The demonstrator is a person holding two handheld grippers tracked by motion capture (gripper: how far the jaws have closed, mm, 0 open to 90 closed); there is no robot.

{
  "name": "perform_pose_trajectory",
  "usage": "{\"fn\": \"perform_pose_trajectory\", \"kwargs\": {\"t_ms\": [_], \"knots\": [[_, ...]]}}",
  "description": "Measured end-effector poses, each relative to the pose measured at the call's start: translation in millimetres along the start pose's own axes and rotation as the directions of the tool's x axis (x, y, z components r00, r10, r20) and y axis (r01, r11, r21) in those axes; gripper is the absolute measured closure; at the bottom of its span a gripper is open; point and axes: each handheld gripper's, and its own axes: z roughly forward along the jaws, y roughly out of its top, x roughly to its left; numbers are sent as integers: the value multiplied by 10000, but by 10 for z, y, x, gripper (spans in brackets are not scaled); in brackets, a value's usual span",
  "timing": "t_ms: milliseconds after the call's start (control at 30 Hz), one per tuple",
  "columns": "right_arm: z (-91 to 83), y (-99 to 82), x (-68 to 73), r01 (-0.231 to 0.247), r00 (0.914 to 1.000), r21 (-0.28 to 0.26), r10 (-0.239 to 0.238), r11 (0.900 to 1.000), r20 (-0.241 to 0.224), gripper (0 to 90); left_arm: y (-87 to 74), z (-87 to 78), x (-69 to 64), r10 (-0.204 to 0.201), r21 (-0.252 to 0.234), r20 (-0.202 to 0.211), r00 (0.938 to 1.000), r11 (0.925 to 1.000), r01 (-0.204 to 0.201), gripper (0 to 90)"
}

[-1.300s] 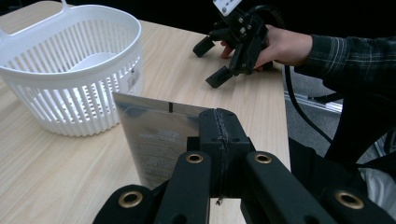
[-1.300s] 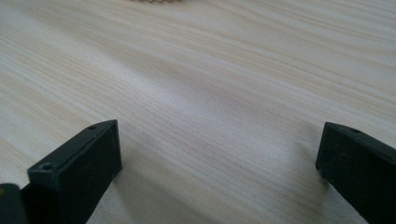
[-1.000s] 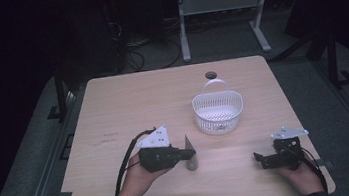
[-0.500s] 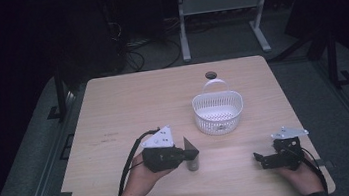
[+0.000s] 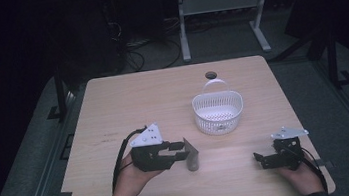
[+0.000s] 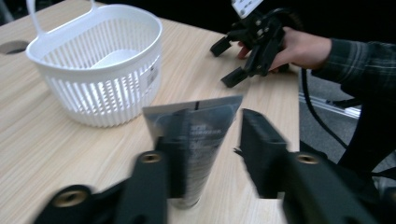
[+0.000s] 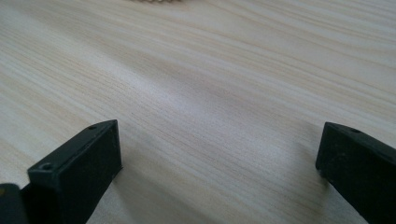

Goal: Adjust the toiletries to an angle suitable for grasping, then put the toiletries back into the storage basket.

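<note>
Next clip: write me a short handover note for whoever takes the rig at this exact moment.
Left gripper: jaws have just been opening, apart around the grey tube, a gap showing on one side.
Right gripper: open, holding nothing, low over the table near its front right corner.
Tube stands upright on its cap, in front of the white basket.
Done: tube set upright. Left: probably moving the tube into the basket.

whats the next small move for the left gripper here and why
Probably draw the left gripper straight back from the grey tube. Its jaws have just been opening, a gap shows beside one, and the tube stands upright on its cap on the table, short of the white basket. Backing off sideways could tip it.
</note>
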Motion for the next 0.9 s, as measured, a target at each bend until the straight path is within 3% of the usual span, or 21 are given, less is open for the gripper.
{"fn": "perform_pose_trajectory", "kwargs": {"t_ms": [167, 367, 533, 900], "knots": [[0, 0, 0, 0, 10000, 0, 0, 10000, 0, 0, 8, -13, -9, -20, 40, -456, 9990, 10000, 22, 419], [0, 0, 0, -1, 10000, 1, 1, 10000, 1, 0, 37, 32, -31, -53, 251, -1133, 9935, 9997, 82, 203], [-1, 0, 0, -2, 10000, 1, 2, 10000, -4, 0, 57, 99, -28, -73, 361, -1324, 9912, 9993, 122, 156], [-1, 0, 0, 0, 10000, 0, 0, 10000, -4, 0, 100, 255, -50, -119, 373, -1328, 9911, 9992, 170, 144]]}}
